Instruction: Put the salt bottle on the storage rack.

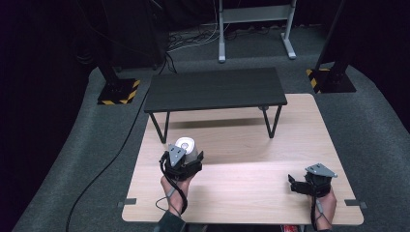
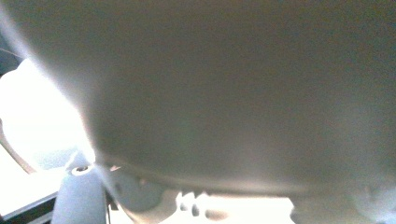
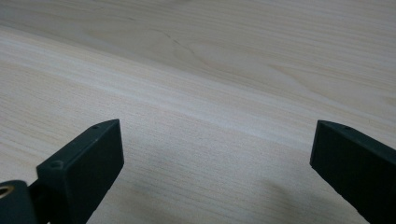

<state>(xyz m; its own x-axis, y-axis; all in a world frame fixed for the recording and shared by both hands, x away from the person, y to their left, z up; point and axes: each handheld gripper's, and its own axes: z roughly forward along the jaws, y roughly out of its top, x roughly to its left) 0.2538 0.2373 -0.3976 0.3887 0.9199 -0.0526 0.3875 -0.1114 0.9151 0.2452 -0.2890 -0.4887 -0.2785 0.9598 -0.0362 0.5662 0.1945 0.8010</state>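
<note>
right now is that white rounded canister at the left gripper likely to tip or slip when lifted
The white rounded canister looks smooth and hard, so probably stiff and perhaps slippery. It stands upright on the pale wooden table, so it may tip. The left gripper seems to hold it; its weight is unclear.

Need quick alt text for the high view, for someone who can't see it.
The left tongs are at a white cup-like container on a light wooden table. The right tongs hover open and empty; a low black shelf stands behind.
</note>
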